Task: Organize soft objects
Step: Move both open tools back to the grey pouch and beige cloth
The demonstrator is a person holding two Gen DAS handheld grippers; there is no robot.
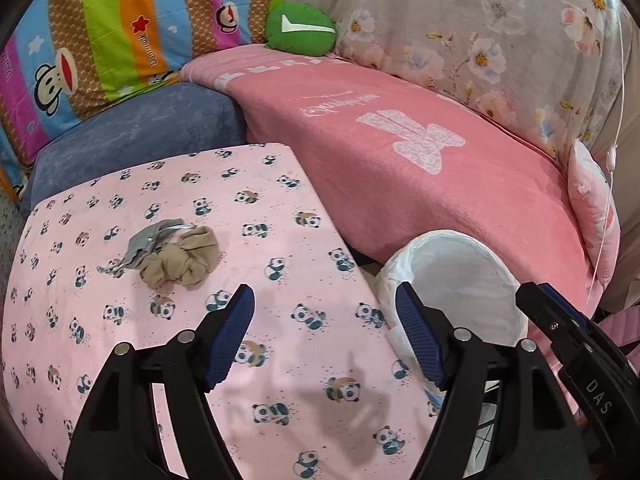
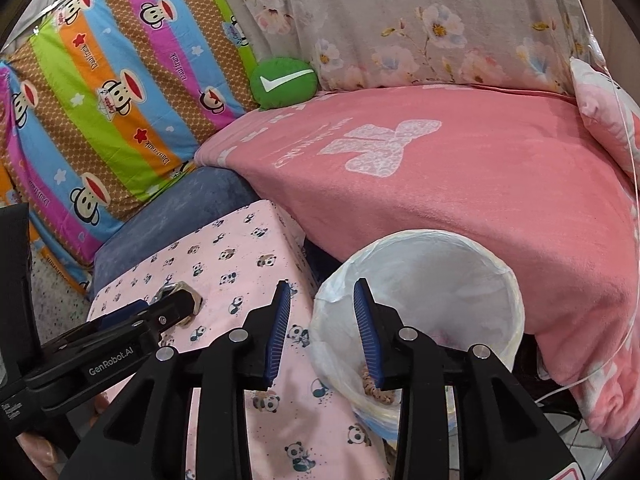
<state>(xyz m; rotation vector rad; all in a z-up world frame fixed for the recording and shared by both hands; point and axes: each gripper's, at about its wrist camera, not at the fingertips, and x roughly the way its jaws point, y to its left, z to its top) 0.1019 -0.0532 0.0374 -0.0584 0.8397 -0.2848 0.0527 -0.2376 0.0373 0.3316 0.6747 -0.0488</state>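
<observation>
We are holding the left gripper (image 1: 324, 308) wide open and empty over the panda cloth (image 1: 280, 248), short of the tan scrunchie (image 1: 182, 258) and grey scrunchie (image 1: 150, 242) lying together there. Our right gripper (image 2: 322, 292) is hanging partly open, gripping nothing, over the rim of the white bin (image 2: 508, 280), where a patterned scrunchie (image 2: 374, 388) is lying inside.
</observation>
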